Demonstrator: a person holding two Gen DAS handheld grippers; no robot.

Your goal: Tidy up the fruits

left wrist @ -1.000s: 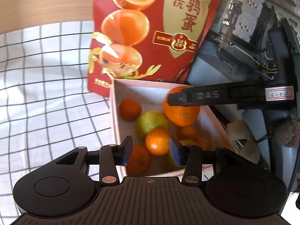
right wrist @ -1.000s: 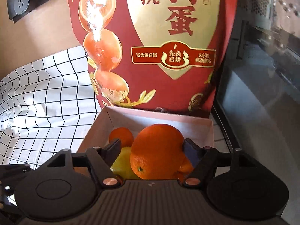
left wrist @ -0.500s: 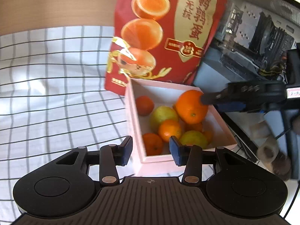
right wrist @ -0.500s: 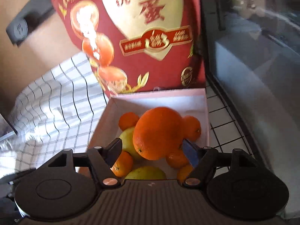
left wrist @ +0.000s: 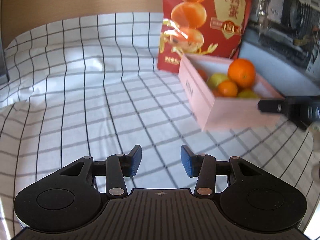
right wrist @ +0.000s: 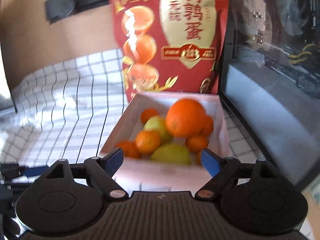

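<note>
A pink box (left wrist: pixel 230 112) (right wrist: pixel 128 116) on the checked cloth holds several small oranges and yellow-green fruits. A large orange (left wrist: pixel 242 72) (right wrist: pixel 186 118) rests on top of the pile at the back right. My left gripper (left wrist: pixel 161 161) is open and empty, low over bare cloth, left and in front of the box. My right gripper (right wrist: pixel 162 160) is open and empty just in front of the box's near wall. One of its fingers (left wrist: pixel 280 107) shows in the left wrist view at the box's right front corner.
A tall red snack bag (left wrist: pixel 204 24) (right wrist: pixel 172 40) stands right behind the box. A glass-sided computer case (right wrist: pixel 276 76) (left wrist: pixel 284 28) stands to the right. The white checked cloth (left wrist: pixel 80 92) spreads to the left, wrinkled. A wall socket strip (right wrist: pixel 70 6) is behind.
My right gripper let go of the large orange onto the pile and drew back, jaws wider. My left gripper pulled back and to the left, away from the box.
</note>
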